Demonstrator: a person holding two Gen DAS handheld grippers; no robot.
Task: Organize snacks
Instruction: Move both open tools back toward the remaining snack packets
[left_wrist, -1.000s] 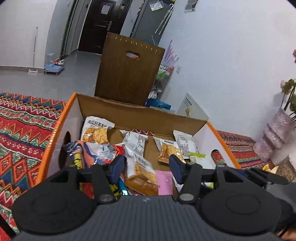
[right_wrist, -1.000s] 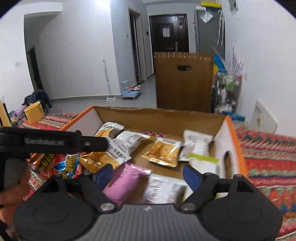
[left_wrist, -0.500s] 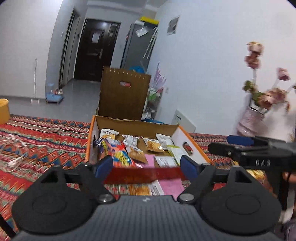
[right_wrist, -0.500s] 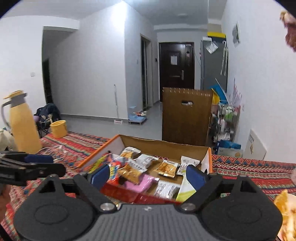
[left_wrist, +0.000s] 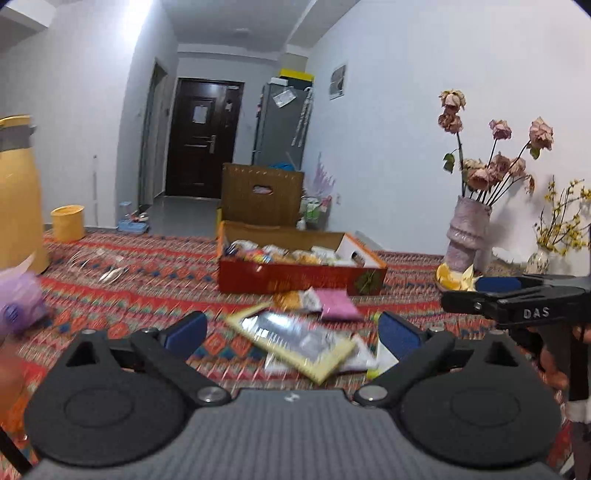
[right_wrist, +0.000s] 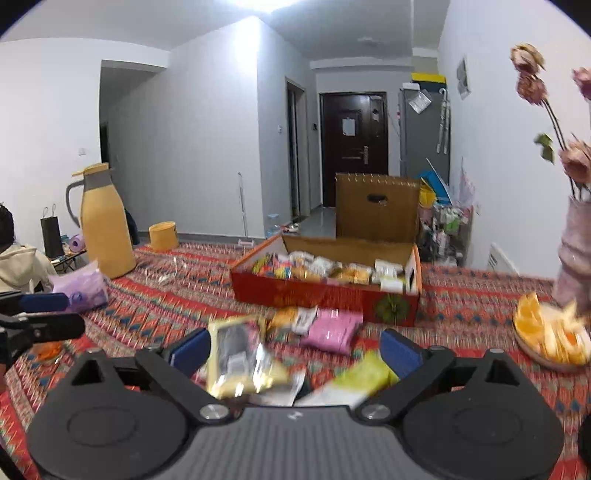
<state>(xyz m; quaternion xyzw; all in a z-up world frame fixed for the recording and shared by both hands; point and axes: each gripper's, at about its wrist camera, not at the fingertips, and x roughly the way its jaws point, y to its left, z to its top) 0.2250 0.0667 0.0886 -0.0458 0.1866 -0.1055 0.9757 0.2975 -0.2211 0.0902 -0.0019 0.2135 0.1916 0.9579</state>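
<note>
While both grippers hang above the near part of the red patterned tablecloth (right_wrist: 480, 295), the left gripper (left_wrist: 291, 330) has its jaws spread wide with nothing between the blue pads, and the right gripper (right_wrist: 295, 349) is likewise released and empty. Toward the far edge of the cloth sits the red cardboard box with brown inner walls (right_wrist: 325, 293), its inside filled with assorted snack packets (right_wrist: 332, 267). Just in front of the box's near wall lie a pink flat packet (right_wrist: 332, 328) and, touching its left side, an orange-and-white crinkled packet (right_wrist: 295, 319). Nearer the grippers, a yellow-framed pouch with a dark window (left_wrist: 295, 341) lies tilted on the cloth, with a yellow-green packet (right_wrist: 365, 378) beside it to the right; both are blurred. A pale pink ribbed vase of dried roses (left_wrist: 467, 232) stands at the cloth's right edge, a plate of orange slices (right_wrist: 550, 341) at its foot, and a tall yellow thermos jug (right_wrist: 105, 225) stands near the left edge.
</note>
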